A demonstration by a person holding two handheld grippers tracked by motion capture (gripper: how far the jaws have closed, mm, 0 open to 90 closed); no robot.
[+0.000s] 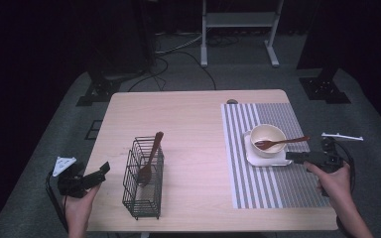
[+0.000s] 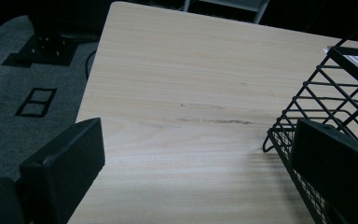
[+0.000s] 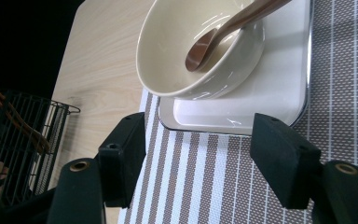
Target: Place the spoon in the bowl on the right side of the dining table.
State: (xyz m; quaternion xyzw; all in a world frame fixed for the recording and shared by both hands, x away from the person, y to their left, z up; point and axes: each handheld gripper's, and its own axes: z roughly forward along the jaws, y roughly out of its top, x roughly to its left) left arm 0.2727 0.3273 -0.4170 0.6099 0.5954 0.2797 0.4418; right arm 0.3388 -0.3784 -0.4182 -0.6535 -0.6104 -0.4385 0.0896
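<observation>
High view: the left gripper (image 1: 100, 172) sits at the near left corner of the tabletop (image 1: 193, 119), held in a hand (image 1: 78, 210), fingers spread wide with nothing between them. Left gripper view confirms this: bare wood lies between the two fingers (image 2: 65, 163), and the rack (image 2: 328, 116) stands just past the right-hand finger, not gripped.

High view, near right: the right gripper (image 1: 293, 157) is held in the other hand (image 1: 335, 181) over the striped mat (image 1: 268, 183), pointing left toward the tray (image 1: 263, 159). Right gripper view: its fingers (image 3: 123, 151) stand wide apart and hold nothing; they sit over the mat just short of the tray's near edge, not touching it.

Middle distance: the wire rack (image 1: 141, 183) stands upright left of centre on the tabletop, with a wooden spoon (image 1: 150, 157) leaning in it, handle up and tilted toward the far right.

On the mat: the white tray carries the bowl (image 1: 268, 139). A second spoon (image 1: 280, 143) rests in the bowl, its head on the bottom and its handle lying over the rim, pointing right. The handle end lies just beyond the right gripper, apart from it.

Far: a white frame (image 1: 238, 29) stands on the floor behind the tabletop.
</observation>
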